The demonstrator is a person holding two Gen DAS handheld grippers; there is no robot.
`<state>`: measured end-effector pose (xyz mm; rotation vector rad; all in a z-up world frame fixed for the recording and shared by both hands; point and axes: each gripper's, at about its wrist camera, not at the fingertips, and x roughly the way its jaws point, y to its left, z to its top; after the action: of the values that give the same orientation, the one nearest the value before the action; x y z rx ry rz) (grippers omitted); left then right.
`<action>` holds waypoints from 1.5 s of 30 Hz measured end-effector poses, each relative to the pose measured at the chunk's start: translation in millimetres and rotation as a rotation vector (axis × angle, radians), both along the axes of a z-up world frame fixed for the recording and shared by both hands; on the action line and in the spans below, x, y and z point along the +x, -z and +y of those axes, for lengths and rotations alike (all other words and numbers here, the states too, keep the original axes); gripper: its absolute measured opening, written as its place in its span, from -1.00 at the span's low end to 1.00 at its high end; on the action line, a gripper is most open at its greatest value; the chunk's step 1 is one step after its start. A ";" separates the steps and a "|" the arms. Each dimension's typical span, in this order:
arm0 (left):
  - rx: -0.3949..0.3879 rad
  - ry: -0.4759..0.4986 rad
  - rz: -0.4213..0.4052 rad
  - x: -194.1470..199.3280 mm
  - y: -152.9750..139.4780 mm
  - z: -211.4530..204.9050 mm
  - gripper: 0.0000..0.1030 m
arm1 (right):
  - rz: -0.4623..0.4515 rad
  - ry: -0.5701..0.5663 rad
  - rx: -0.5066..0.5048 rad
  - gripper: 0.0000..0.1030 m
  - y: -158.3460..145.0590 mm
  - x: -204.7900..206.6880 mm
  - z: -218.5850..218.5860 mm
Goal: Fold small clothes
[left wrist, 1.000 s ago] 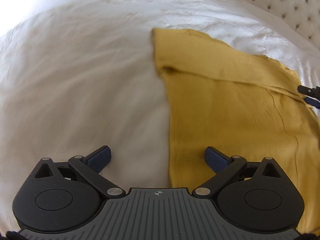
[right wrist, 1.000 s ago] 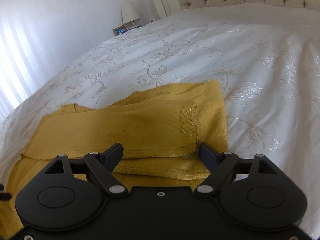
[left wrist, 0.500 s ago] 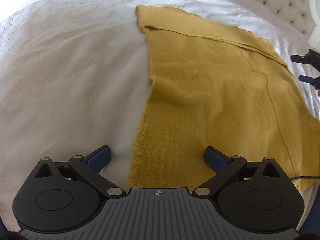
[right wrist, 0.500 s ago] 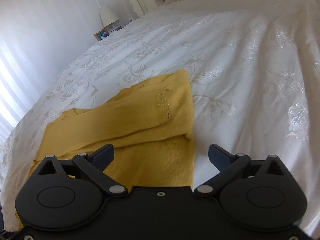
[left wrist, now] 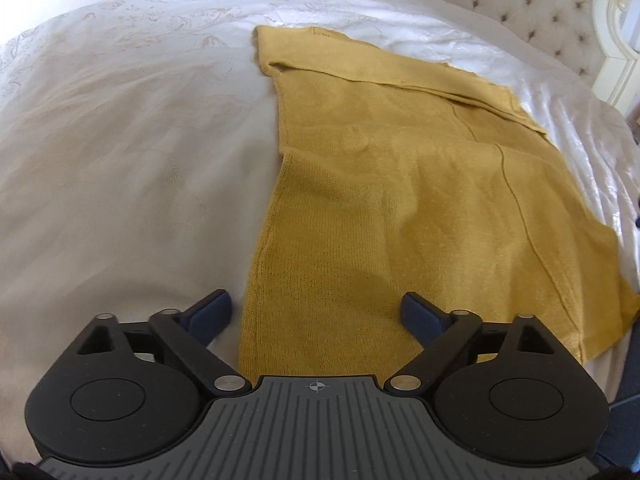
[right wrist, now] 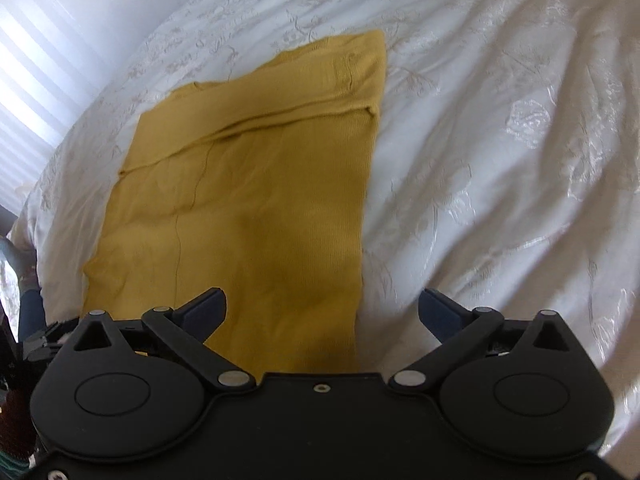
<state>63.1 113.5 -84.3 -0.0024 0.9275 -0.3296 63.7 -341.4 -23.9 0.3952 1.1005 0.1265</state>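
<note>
Garment: yellow knit garment (left wrist: 380, 200) lies flat on the white bed (left wrist: 120, 160), partly folded, with a folded-over band across its far end.
Garment edges: in the left wrist view its long left edge runs straight toward the camera; in the right wrist view the garment's (right wrist: 248, 200) right edge does the same.
Open room: wide bare bedspread lies left of the garment in the left view and right of it (right wrist: 500, 160) in the right view.
Left hand-held gripper (left wrist: 316, 312): jaws apart and closing, hanging over the garment's near left edge; one finger over the bedspread, the other over the knit, pads pressing nothing.
Right hand-held gripper (right wrist: 322, 312): jaws spread wide, straddling the near right edge, gripping nothing.
Hidden: each gripper body covers the garment's near hem.
Cut off: tufted headboard (left wrist: 520, 4) at the frame's rim.
Hard to make out: dark shapes at the right view's left rim; whether the fingertips touch fabric.
</note>
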 end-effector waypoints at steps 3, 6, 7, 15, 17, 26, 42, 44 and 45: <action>-0.005 -0.001 -0.002 -3.7 -0.9 2.0 0.65 | 0.087 -0.068 -0.013 0.99 7.3 -6.1 7.7; -0.009 -0.006 -0.005 -4.0 -2.4 4.0 0.43 | 0.164 -0.121 -0.018 0.99 16.5 -6.7 16.6; -0.013 -0.009 -0.006 -4.9 -3.3 5.2 0.31 | 0.185 -0.138 -0.021 0.99 19.9 -5.8 19.1; -0.035 -0.027 0.002 -4.2 -5.5 12.6 0.02 | 0.336 -0.222 -0.009 0.59 45.1 4.9 31.3; -0.032 -0.021 0.005 -3.8 -6.3 11.5 0.02 | 0.361 -0.231 -0.003 0.43 48.4 4.2 31.4; -0.011 0.062 0.035 -11.0 -10.1 4.4 -0.03 | 0.373 -0.337 -0.007 -0.15 50.0 1.6 43.1; -0.211 -0.008 -0.022 -15.4 -40.8 16.7 -0.86 | 0.089 -0.214 0.280 -0.81 24.7 -29.6 3.2; -0.222 -0.012 -0.044 -13.7 -49.8 16.4 -0.86 | 0.032 -0.168 0.333 -0.81 19.1 -36.4 -4.9; -0.230 -0.014 -0.053 -11.7 -54.0 15.9 -0.86 | 0.000 -0.149 0.356 -0.81 16.9 -39.0 -8.2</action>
<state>51.4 129.5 -30.3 -0.2099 0.8325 -0.4197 24.8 -349.7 -40.8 0.6304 1.1087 0.4585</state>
